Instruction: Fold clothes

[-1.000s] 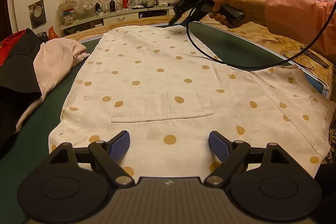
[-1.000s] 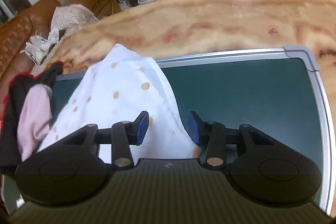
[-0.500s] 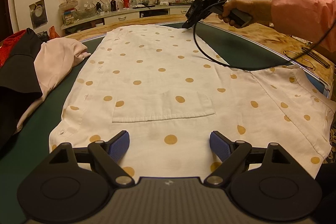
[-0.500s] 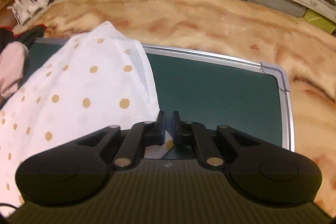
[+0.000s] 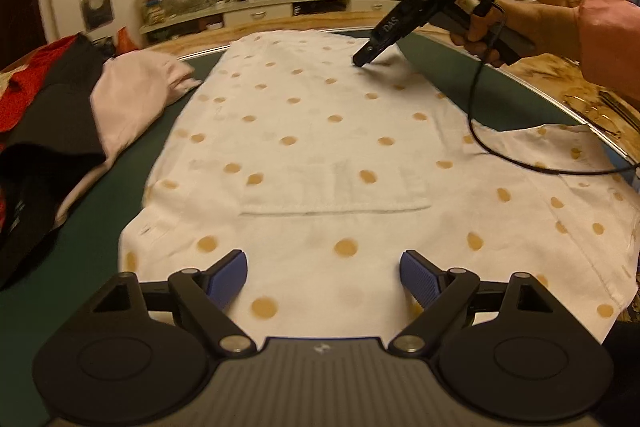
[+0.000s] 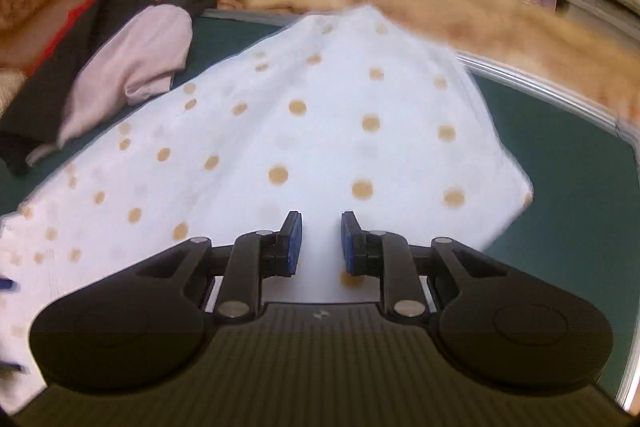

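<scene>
Shirt layout first: white cotton shirt with tan polka dots (image 5: 320, 155) lies flat and spread on the dark green mat with a metal rim (image 5: 132, 187). Its long axis runs straight away from the left gripper (image 5: 322, 277), near hem to far end, with a patch pocket (image 5: 336, 187) stitched across the near half.

Left gripper hangs over the near hem, blue pads wide apart, nothing between them, not touching cloth as far as I can tell.

Right gripper (image 6: 318, 243) sits over the far half of the shirt, close to the far right corner, pointing steeply down. Jaws are narrow and opening; only flat cloth shows beneath the gap, no fold pinched between the pads. In the left wrist view its black nose is right at the fabric, but contact can't be confirmed. A black cable (image 5: 480, 131) trails from it across the shirt's right side.

Key relation: each hand owns one end of the long axis, right far, left near. The shirt's right flap spreads out toward the mat rim on the right hand's side, so the right hand is nearer to that edge; my guess is a lengthwise fold inward starts there.

Beyond the shirt's left edge, a pale pink garment (image 5: 132, 95) and a black and red garment (image 5: 44, 115) are heaped on the mat, clear of the shirt except near its far left corner.
</scene>
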{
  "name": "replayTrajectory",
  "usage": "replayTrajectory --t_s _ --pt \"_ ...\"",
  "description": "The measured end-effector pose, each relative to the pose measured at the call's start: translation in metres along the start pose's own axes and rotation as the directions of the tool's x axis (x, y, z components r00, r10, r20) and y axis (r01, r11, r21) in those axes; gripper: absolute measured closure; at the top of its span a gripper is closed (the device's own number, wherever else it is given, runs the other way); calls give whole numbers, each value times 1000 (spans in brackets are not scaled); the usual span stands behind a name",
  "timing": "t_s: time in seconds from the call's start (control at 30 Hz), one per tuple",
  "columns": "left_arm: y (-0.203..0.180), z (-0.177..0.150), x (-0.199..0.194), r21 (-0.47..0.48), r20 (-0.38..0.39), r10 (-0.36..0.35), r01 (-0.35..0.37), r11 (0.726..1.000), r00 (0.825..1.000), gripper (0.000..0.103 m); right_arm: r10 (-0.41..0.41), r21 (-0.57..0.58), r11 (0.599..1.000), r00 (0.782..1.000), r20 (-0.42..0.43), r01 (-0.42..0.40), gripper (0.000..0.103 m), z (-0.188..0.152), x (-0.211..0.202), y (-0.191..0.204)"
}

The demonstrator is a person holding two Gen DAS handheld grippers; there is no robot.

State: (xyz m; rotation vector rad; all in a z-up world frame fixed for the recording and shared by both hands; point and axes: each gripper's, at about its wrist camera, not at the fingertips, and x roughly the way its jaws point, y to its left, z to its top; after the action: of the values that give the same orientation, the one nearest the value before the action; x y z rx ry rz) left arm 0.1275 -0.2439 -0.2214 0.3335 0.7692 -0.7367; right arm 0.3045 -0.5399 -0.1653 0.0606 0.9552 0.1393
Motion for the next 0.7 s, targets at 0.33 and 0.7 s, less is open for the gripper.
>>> replayTrajectory --t_s 0.33,0.7 --pt "12 50 -10 7 2 -33 33 999 999 28 -149 80 986 989 4 148 77 12 -11 -41" --pt "61 214 171 47 -3 -17 17 999 1000 31 20 -136 991 998 52 -13 76 35 16 22"
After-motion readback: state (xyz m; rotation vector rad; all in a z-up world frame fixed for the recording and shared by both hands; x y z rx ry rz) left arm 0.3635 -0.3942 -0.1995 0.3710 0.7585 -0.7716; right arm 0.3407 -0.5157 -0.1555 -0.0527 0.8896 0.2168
